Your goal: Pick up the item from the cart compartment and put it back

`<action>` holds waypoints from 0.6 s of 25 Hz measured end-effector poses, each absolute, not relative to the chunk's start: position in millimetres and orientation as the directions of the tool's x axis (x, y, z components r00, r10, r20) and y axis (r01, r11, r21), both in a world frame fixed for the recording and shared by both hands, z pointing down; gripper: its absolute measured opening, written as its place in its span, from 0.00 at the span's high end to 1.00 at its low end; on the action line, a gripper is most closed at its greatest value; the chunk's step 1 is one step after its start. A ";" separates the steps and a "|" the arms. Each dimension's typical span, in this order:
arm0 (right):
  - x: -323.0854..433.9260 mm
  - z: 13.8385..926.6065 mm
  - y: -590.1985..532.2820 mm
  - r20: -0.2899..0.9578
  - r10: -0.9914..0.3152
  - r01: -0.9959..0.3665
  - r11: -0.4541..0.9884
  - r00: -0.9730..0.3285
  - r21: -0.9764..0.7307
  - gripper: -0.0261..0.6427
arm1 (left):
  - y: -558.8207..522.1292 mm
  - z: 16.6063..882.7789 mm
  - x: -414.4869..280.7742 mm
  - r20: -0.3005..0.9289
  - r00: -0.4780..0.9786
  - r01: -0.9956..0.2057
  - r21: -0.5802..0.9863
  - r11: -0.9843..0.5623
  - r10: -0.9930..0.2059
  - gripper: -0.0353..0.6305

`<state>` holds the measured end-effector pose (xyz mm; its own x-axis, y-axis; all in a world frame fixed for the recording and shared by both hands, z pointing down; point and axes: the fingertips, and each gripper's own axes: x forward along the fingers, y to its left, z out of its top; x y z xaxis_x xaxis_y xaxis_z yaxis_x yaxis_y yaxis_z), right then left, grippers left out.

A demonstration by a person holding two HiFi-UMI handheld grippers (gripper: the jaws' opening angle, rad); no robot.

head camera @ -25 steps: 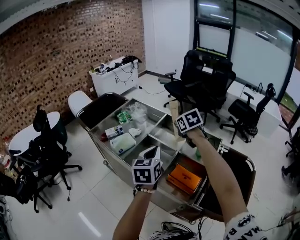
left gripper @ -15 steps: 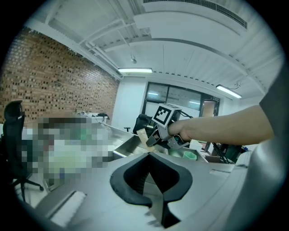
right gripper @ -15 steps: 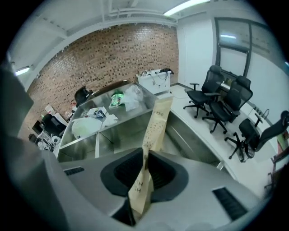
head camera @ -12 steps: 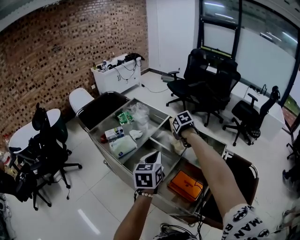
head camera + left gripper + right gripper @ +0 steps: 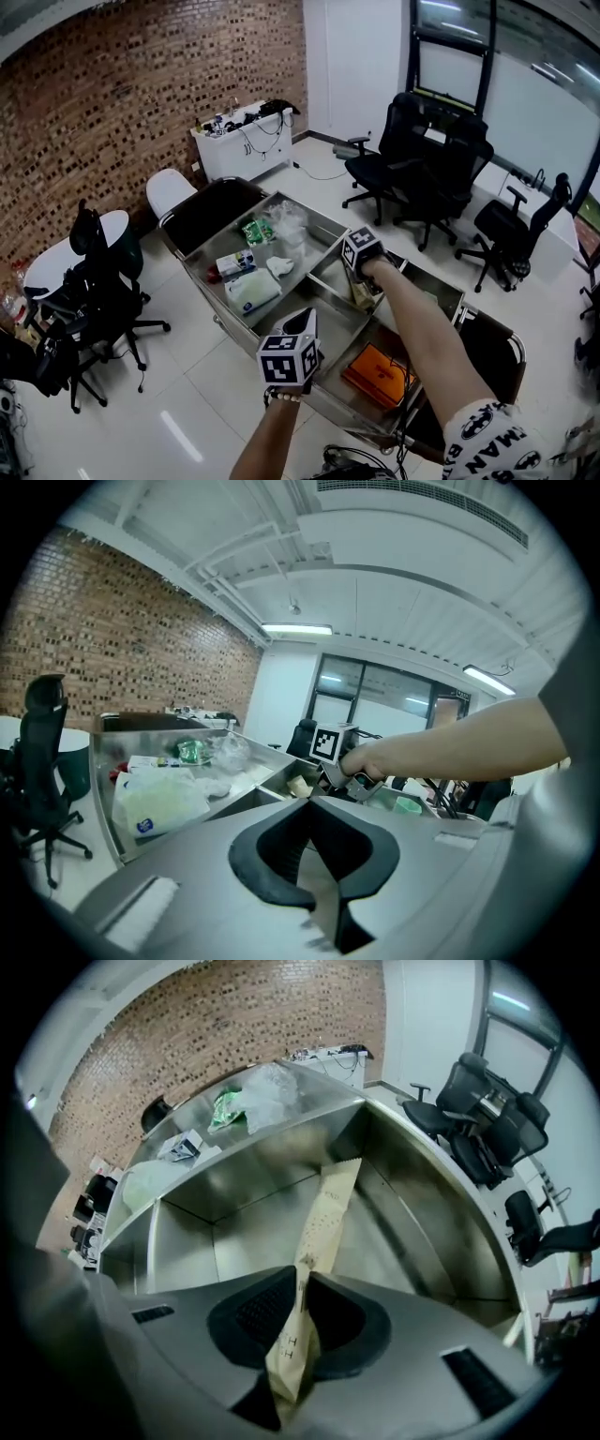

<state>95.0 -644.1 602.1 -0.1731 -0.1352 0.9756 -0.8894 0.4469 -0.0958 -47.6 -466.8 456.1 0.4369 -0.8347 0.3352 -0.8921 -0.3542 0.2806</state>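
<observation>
The cart (image 5: 225,323) has steel compartments. The left compartment (image 5: 202,255) holds a green packet (image 5: 253,232) and a clear bag (image 5: 286,220) at its far end. Nearer lie a white box (image 5: 234,263), a white wad (image 5: 278,266) and a white pouch (image 5: 251,291). The left gripper (image 5: 302,323) hovers at the cart's near edge, jaws together on nothing. The middle compartment (image 5: 244,1213) is bare steel. The right gripper (image 5: 302,1288) points steeply down into it, clamped on a tan sachet (image 5: 328,1204). The sachet's far end reaches toward the compartment floor; whether it touches is unclear. The near right compartment (image 5: 349,349) holds an orange box (image 5: 377,373).
</observation>
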 end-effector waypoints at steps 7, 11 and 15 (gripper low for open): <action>95.6 609.5 -650.3 0.977 -0.147 -0.894 0.442 -0.153 -0.073 0.74 | -464.0 463.9 -68.5 0.347 0.401 -0.907 0.280 -0.314 -0.848 0.94; 96.1 587.3 -656.1 0.965 -0.200 -0.890 0.451 -0.170 -0.064 0.68 | -460.6 457.3 -69.2 0.337 0.405 -0.905 0.278 -0.321 -0.850 0.94; 96.7 545.6 -657.7 0.925 -0.309 -0.887 0.458 -0.223 -0.061 0.68 | -452.3 454.2 -67.4 0.325 0.415 -0.901 0.279 -0.334 -0.850 0.94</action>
